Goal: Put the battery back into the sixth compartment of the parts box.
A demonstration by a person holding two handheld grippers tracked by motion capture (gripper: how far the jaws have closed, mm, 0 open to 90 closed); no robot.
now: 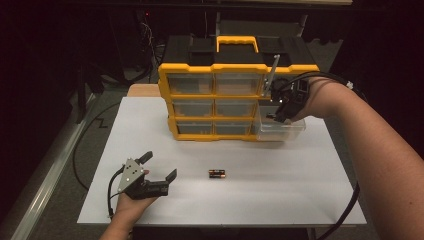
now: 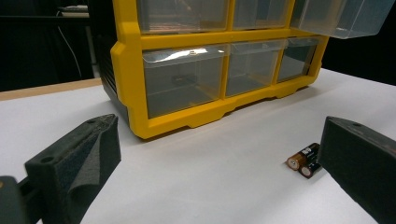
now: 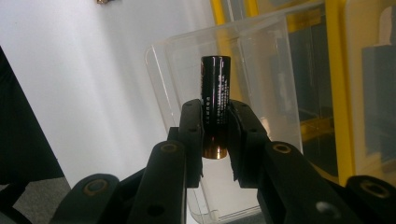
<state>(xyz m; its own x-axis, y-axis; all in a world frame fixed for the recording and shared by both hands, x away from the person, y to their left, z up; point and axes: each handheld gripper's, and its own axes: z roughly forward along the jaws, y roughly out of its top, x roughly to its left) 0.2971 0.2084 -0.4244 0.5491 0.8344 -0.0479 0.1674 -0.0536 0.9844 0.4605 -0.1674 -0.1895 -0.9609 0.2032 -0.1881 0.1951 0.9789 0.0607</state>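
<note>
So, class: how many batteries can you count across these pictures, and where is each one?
3. One battery is clamped in the right hand-held gripper over the pulled-out clear drawer. Two batteries lie side by side on the white table. The drawers may hide more.

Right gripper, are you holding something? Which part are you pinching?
Yes. The right gripper pinches a battery near its copper-coloured end, above the pulled-out clear drawer. The left gripper is open and holds nothing.

Left gripper [image 1: 159, 166] jaws spread; right gripper [image 1: 278, 116] jaws clamped.
</note>
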